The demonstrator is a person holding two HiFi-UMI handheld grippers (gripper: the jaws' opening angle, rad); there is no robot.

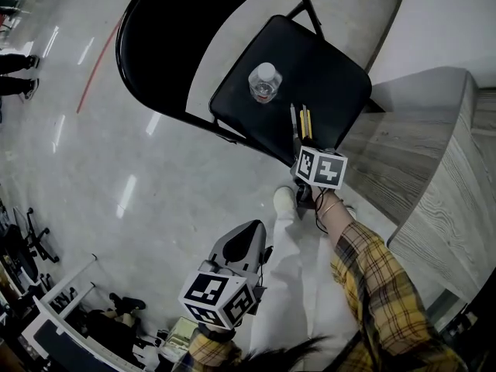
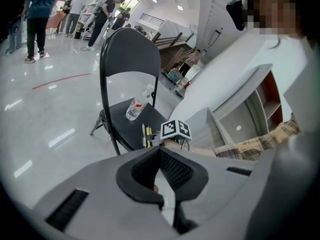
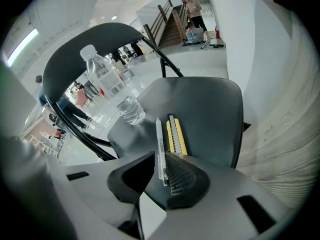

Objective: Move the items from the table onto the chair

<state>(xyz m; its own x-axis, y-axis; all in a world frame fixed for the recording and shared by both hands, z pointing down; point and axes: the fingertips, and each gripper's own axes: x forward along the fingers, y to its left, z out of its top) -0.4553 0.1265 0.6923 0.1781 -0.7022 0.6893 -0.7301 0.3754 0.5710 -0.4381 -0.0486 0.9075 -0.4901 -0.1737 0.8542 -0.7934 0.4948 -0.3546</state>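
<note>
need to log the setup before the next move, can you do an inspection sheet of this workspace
surface: black chair seat; table at right
job's things: bottle upright on seat; pen and knife over seat's front edge
clutter: nothing seen
grippers: right gripper shut on pen, knife seemingly in the same grip; left gripper shut, empty, short of the chair
cables: thin wire by right gripper's cube
surroundings: glossy floor; people standing far off
</note>
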